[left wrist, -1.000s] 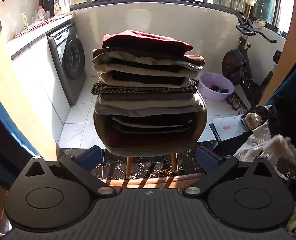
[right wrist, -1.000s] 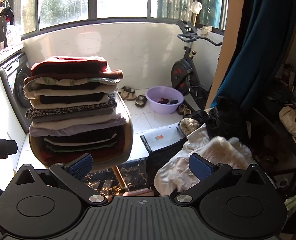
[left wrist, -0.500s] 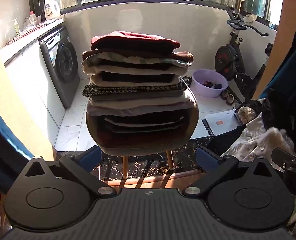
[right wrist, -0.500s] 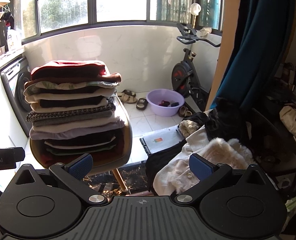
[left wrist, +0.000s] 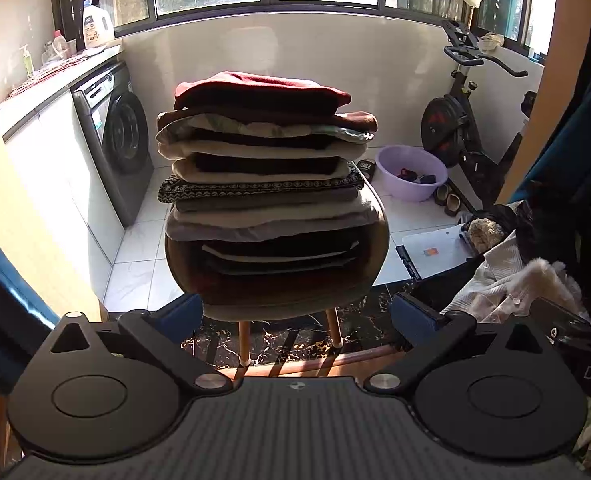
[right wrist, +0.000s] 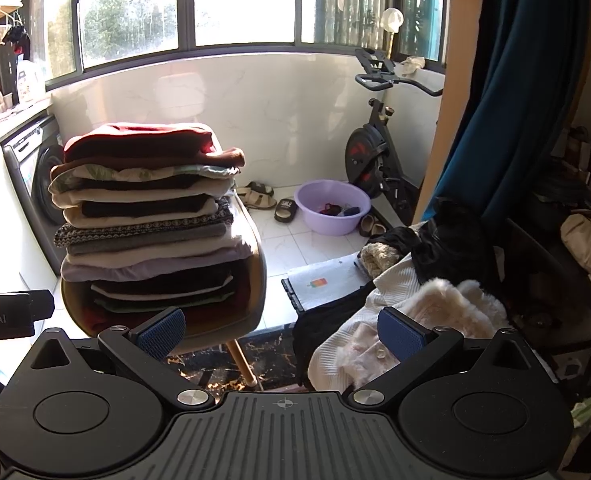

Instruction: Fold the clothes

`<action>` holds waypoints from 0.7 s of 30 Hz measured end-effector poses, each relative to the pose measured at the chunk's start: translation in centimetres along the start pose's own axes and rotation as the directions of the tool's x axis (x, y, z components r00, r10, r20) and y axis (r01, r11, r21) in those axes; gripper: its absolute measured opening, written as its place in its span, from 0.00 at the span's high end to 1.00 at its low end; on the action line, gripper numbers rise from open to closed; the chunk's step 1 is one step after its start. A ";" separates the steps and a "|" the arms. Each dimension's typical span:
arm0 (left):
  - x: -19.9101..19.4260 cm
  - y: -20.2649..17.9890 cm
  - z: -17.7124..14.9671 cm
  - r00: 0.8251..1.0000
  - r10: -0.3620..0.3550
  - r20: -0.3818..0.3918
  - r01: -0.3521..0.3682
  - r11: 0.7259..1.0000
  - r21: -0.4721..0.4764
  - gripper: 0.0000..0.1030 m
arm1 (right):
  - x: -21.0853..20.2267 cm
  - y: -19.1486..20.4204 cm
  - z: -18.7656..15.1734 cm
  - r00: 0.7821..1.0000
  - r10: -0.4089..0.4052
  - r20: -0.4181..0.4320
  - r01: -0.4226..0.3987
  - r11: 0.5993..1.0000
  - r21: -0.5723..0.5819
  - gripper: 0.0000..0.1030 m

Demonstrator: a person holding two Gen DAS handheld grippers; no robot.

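A tall stack of folded clothes (left wrist: 265, 168) is seen at the centre of the left wrist view and at the left of the right wrist view (right wrist: 147, 216); it is piled on a rounded chair seat, its layers lying flat; a dark red garment (left wrist: 261, 90) is laid on top, with cream, black, patterned and lilac layers beneath; unfolded clothes (right wrist: 411, 320), white, fluffy and black, are heaped loosely at the lower right of both views.
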State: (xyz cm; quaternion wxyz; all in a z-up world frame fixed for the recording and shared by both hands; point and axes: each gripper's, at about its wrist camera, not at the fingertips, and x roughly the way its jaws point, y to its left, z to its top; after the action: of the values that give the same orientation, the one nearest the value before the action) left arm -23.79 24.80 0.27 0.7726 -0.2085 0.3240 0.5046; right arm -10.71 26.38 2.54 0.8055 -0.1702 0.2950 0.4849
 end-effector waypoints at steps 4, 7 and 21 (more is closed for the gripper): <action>-0.1 0.1 0.0 1.000 0.000 0.001 0.000 1.000 0.001 0.00 | -0.1 0.2 0.0 1.000 0.002 0.003 -0.002 1.000 -0.002 0.01; -0.1 0.2 0.0 1.000 -0.001 0.001 0.001 1.000 0.001 0.00 | -0.1 0.3 -0.1 1.000 0.002 0.000 -0.002 1.000 0.001 0.01; -0.1 0.5 -0.1 1.000 -0.006 -0.005 0.006 1.000 0.004 0.00 | -0.2 0.8 -0.1 1.000 0.003 -0.005 -0.003 1.000 -0.004 0.01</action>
State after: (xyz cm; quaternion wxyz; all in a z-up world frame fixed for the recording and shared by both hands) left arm -24.34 24.90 0.28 0.7738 -0.2091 0.3265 0.5009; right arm -11.53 26.60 2.58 0.8038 -0.1726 0.2961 0.4863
